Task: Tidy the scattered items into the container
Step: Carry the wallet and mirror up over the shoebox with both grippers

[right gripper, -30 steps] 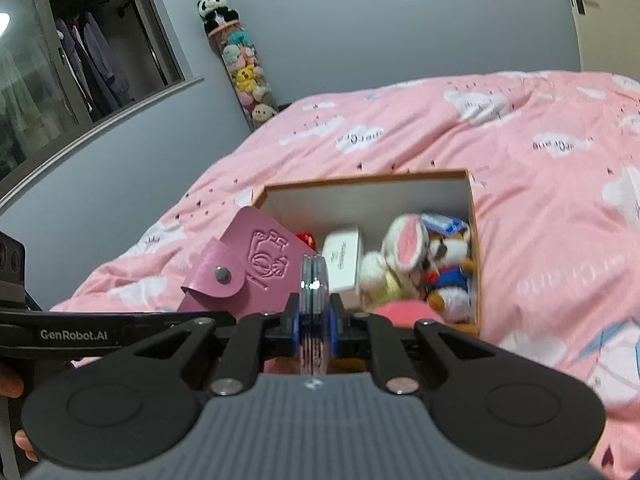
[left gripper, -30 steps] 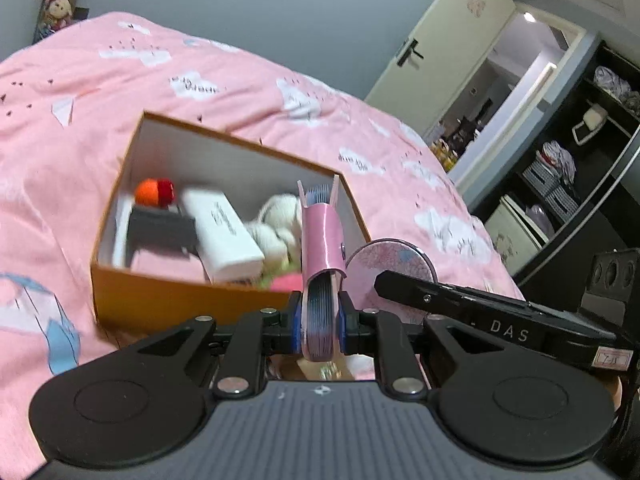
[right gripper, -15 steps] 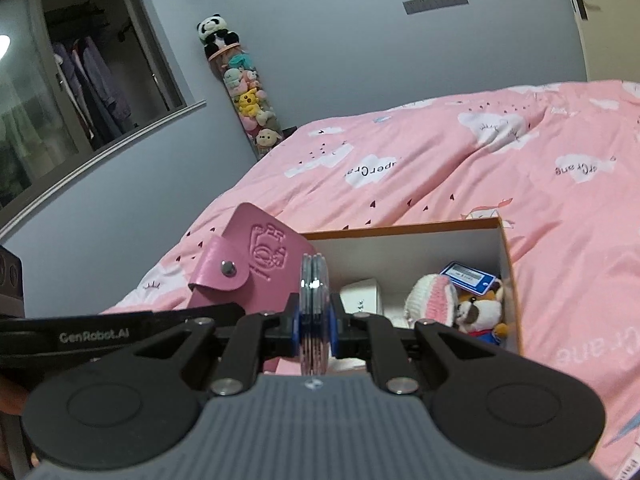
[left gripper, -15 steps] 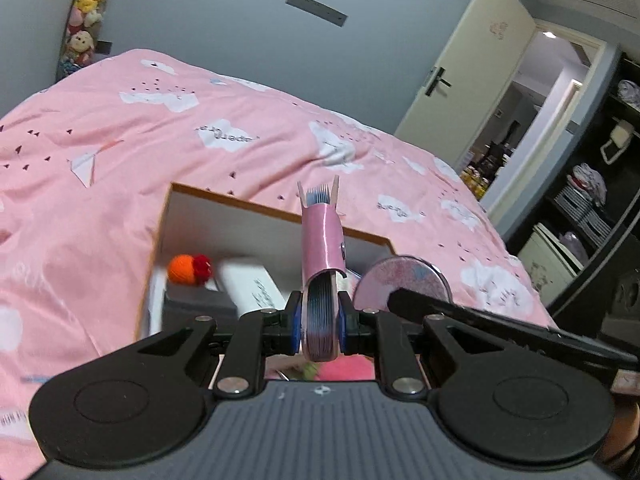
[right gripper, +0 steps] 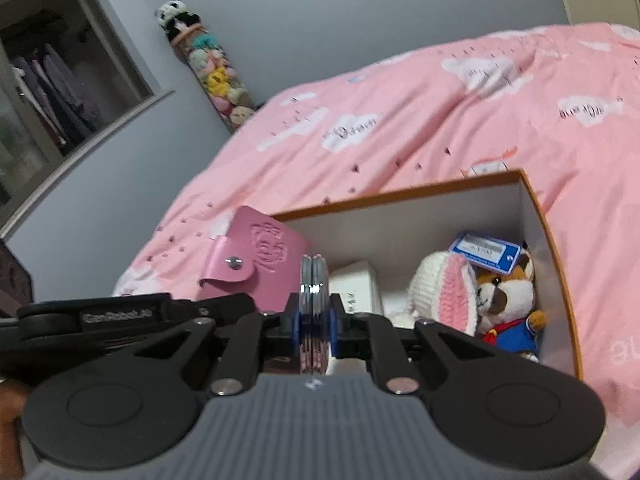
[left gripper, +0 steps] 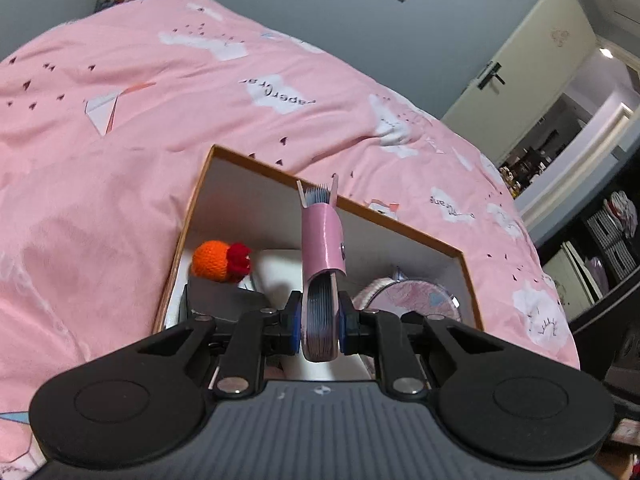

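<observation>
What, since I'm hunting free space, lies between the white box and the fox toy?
A white knitted plush with a pink ear fills it, in the right wrist view.

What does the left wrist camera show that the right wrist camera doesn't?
Left wrist only: the orange knitted ball in the box's corner, a grey case beneath it, and an open doorway.

Right wrist only: the fox toy, the pink-eared plush, a blue card and a tube of soft toys.

Both: the box, the pink card holder and the round mirror.
</observation>
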